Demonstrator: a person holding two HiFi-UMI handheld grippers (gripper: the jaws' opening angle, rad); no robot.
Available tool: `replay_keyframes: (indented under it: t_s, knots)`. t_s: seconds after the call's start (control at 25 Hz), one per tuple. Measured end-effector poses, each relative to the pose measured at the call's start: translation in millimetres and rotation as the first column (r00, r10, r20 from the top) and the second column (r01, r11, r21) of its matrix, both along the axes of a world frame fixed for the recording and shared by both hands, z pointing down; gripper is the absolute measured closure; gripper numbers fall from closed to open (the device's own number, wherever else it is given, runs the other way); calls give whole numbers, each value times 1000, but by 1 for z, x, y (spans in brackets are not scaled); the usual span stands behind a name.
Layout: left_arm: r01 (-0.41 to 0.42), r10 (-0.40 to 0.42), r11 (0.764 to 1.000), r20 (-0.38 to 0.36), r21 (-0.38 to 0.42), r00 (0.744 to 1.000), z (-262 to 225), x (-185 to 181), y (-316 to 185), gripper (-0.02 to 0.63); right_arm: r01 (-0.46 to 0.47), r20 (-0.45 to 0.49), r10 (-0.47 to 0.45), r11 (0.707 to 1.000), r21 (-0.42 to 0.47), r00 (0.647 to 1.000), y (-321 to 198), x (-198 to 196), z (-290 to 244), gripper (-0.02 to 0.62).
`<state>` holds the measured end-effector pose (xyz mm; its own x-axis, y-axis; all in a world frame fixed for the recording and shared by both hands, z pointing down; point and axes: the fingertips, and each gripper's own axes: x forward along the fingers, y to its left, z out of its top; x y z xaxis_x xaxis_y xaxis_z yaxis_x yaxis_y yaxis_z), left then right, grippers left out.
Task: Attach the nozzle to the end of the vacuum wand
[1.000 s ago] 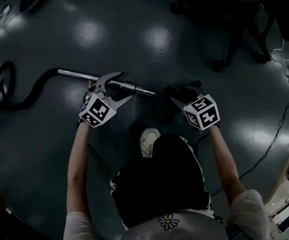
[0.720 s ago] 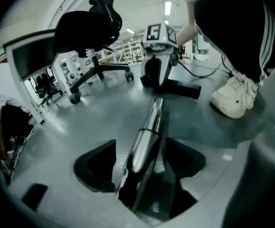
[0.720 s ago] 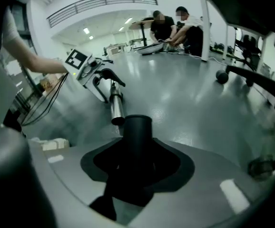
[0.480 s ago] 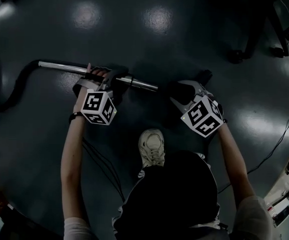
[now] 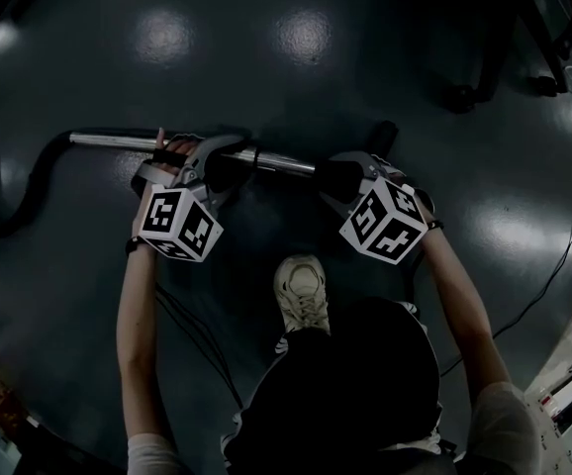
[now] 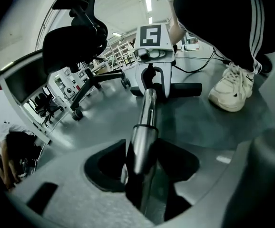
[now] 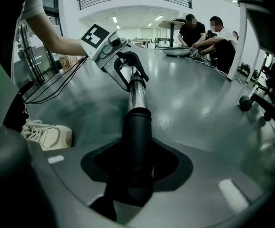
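The chrome vacuum wand [image 5: 118,141] lies across the dark floor, with a black hose [image 5: 29,191] curling off its left end. My left gripper [image 5: 222,161] straddles the wand near its right part; its jaws are closing and the tube [image 6: 147,113] sits pinched in their notches [image 6: 140,175]. My right gripper [image 5: 343,178] holds the black nozzle [image 5: 333,176], its jaws closing on it. In the right gripper view the nozzle [image 7: 137,137] lies in line with the wand [image 7: 136,94], its collar meeting the wand's tip, and the left gripper [image 7: 128,63] grips further along.
The person's white shoe [image 5: 301,290] stands just behind the wand, between both arms. A black office chair [image 6: 75,37] and another chair base [image 5: 484,77] stand beyond. A cable [image 5: 553,255] runs along the floor at the right. People crouch far off [image 7: 209,32].
Both grippers have dropped toward the floor. The left jaws, wide open over the wand a second ago, have closed round it. The right gripper has brought the nozzle up to the wand's end.
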<state>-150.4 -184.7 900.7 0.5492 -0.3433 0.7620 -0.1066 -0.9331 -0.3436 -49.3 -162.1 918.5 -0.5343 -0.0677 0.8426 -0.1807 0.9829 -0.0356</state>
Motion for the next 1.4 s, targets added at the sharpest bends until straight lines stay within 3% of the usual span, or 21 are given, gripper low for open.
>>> replay_keyframes:
  t_s: [0.2, 0.48, 0.6, 0.8, 0.88, 0.96, 1.0, 1.04, 1.08, 1.12, 1.16, 1.2, 1.24, 1.28, 1.32, 1.36, 1.4]
  knots:
    - [-59, 59, 998, 66, 9, 996, 6, 6, 5, 409, -12, -37, 12, 1000, -2, 999, 0, 2, -1, 408]
    - [-62, 60, 997, 55, 40, 997, 0, 14, 7, 413, 75, -262, -61, 996, 43, 963, -5, -6, -9, 408]
    - [-23, 22, 999, 14, 30, 1000, -3, 20, 0, 411, 76, -308, -49, 994, 78, 950, -14, -21, -9, 410]
    - [-8, 7, 1000, -40, -7, 999, 5, 36, 10, 414, 59, -278, -56, 998, 1, 959, -3, -18, 7, 408]
    - [10, -11, 1000, -109, -15, 994, 1, 46, 16, 422, 39, -255, -34, 999, 12, 966, -1, -17, 11, 408]
    - [94, -95, 995, -236, -17, 967, -17, 51, 12, 455, 11, -213, -3, 999, 39, 977, -4, -18, 7, 395]
    - [169, -166, 985, -315, -17, 934, -31, 48, 6, 479, -6, -185, 14, 999, 43, 983, -6, -18, 2, 385]
    - [261, -247, 965, -403, -22, 881, -46, 42, -3, 514, -29, -153, 34, 999, 33, 988, -8, -17, -4, 372]
    - [356, -330, 933, -501, -46, 800, -64, 33, -14, 567, -62, -115, 62, 998, 9, 991, -10, -16, -10, 368]
    - [449, -415, 888, -603, -104, 681, -81, 22, -24, 601, -108, -63, 107, 994, -27, 992, -12, -16, -17, 370]
    - [525, -500, 827, -689, -200, 525, -94, 9, -32, 601, -176, 13, 177, 982, -67, 984, -17, -15, -26, 382]
    - [574, -564, 762, -742, -300, 361, -103, -5, -37, 601, -268, 119, 280, 957, -109, 953, -26, -15, -39, 445]
    - [604, -599, 702, -772, -377, 213, -111, -19, -41, 601, -376, 244, 404, 914, -155, 881, -39, -12, -56, 583]
    - [627, -607, 650, -790, -429, 88, -118, -32, -44, 601, -482, 364, 525, 851, -209, 769, -55, -7, -74, 588]
    - [649, -598, 606, -801, -460, -8, -124, -44, -46, 601, -574, 451, 624, 776, -262, 638, -71, 2, -90, 588]
    - [670, -584, 572, -808, -473, -72, -129, -52, -47, 601, -652, 499, 693, 700, -292, 520, -84, 13, -102, 588]
    - [690, -572, 548, -813, -474, -104, -135, -57, -48, 601, -713, 523, 730, 638, -291, 440, -93, 24, -110, 588]
